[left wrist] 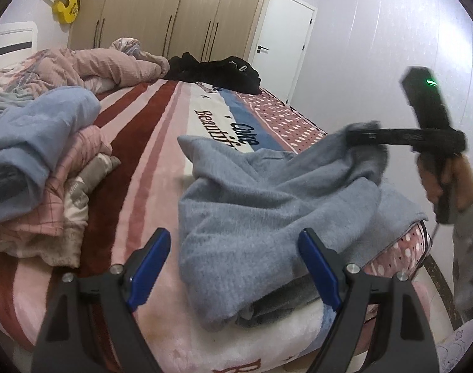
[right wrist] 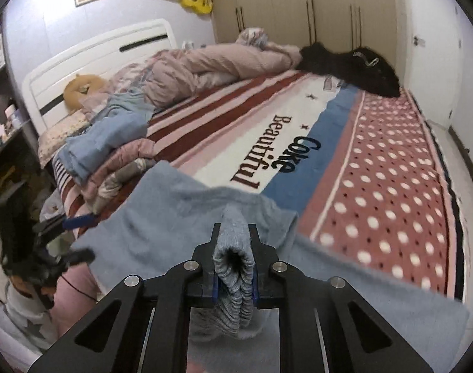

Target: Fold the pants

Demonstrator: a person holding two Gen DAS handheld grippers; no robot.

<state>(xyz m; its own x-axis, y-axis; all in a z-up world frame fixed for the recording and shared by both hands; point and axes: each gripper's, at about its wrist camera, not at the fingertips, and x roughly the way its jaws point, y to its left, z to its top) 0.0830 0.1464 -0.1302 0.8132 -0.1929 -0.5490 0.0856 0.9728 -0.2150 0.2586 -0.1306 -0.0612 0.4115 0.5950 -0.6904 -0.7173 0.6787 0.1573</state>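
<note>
Left tool point(left wrist: 234, 250) spread wide, blue pads either side of the pants point(left wrist: 261, 217), not gripping. Pants: grey-blue knit, crumpled on the bed point(left wrist: 149, 161) near its front edge. Right tool point(right wrist: 235, 267) pressed together on a bunched fold of pants point(right wrist: 234, 264), lifting that end at 2 o'clock in left view. Clothes pile point(left wrist: 40, 161) at 9 o'clock; black garment point(left wrist: 217, 73) at 12, far end of bed.
</note>
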